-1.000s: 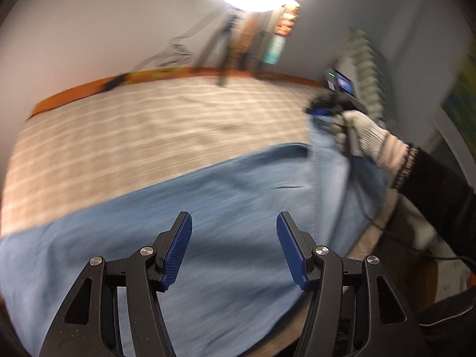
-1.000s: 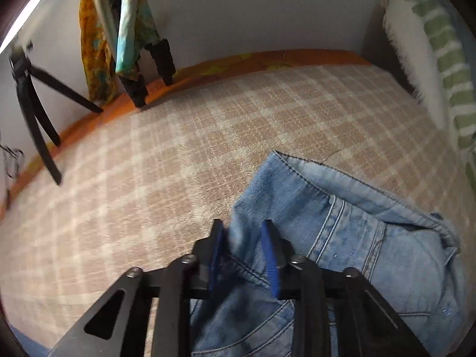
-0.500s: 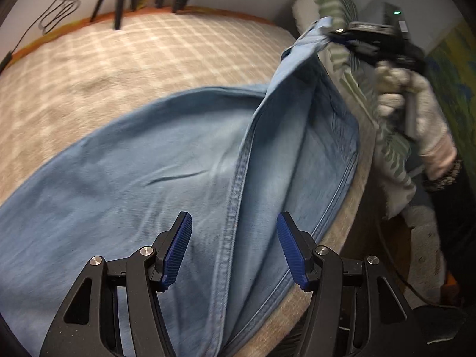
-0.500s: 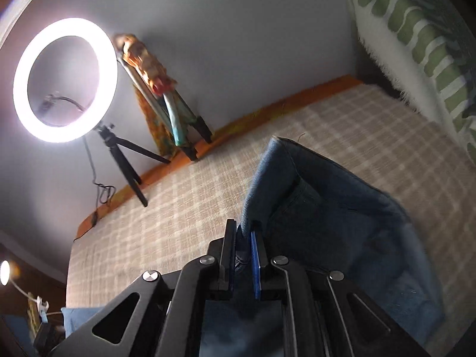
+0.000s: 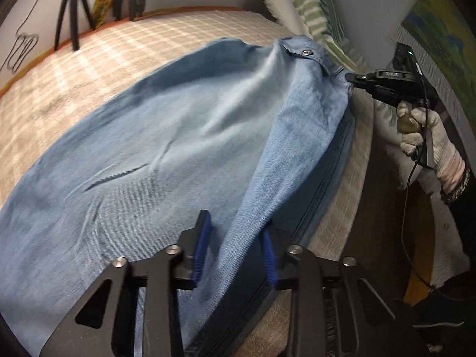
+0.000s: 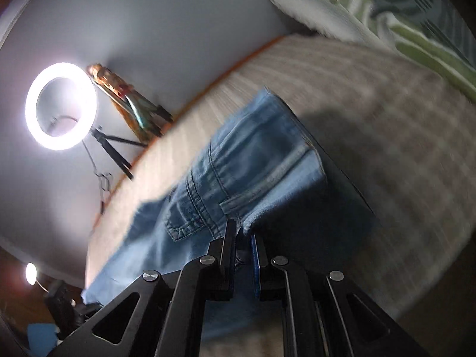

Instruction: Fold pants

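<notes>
Light blue denim pants (image 5: pixel 154 136) lie spread on a checked beige bed cover (image 5: pixel 89 59). My right gripper (image 6: pixel 244 239) is shut on the waistband of the pants (image 6: pixel 238 172) and holds it lifted off the bed; it also shows in the left wrist view (image 5: pixel 354 78), held by a gloved hand at the waistband by the button. My left gripper (image 5: pixel 235 253) has its jaws partly closed around a raised fold of the pant leg near the bed's front edge; the cloth runs between the blue pads (image 5: pixel 200 253).
A green-striped pillow (image 5: pixel 315 9) lies at the right end of the bed. A lit ring light (image 6: pixel 61 105) on a tripod and folded colourful cloth stand against the far wall. The bed edge (image 5: pixel 342 208) drops off to the right.
My right gripper has pulled the waistband up and out to the right, stretching the pants. My left gripper has narrowed from wide open to around the fold of the leg.
</notes>
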`<state>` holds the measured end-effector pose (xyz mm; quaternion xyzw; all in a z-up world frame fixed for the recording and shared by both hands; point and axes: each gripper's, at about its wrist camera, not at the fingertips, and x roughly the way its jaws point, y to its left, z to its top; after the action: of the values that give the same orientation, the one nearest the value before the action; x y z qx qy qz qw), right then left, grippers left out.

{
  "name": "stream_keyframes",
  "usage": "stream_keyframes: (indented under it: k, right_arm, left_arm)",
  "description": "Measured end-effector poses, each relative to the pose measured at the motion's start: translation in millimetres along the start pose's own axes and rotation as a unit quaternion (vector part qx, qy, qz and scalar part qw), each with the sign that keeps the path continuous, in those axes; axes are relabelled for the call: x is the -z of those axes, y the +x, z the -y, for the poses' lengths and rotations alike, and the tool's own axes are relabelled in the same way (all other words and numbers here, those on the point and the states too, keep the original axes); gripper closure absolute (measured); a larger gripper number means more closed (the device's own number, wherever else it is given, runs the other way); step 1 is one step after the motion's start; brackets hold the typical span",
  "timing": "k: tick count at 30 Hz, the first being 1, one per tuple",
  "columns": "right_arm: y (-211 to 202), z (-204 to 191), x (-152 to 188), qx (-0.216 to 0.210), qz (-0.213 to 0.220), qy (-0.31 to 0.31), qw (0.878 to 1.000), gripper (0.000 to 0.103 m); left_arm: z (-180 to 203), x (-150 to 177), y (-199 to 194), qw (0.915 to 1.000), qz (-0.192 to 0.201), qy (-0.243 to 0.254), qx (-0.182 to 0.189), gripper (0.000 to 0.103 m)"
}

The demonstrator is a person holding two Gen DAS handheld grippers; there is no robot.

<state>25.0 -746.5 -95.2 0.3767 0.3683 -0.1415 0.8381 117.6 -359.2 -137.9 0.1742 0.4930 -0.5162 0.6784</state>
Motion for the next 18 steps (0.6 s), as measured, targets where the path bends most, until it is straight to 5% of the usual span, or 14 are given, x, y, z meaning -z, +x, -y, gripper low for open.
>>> stream_keyframes:
  k: [10, 18]
  right_arm:
    - [-32.3, 13.3, 7.9, -0.016, 0.026, 0.029, 0.999, 0.097]
    - [-6.3, 32.6, 15.9, 0.085, -0.022, 0.010, 0.996, 0.099]
  left_arm:
    - [28.0, 0.2, -1.6, 0.9981, 0.005, 0.062, 0.002, 0.087]
    - [33.5, 3.0, 9.1, 0.9979, -0.022, 0.058, 0.019, 0.086]
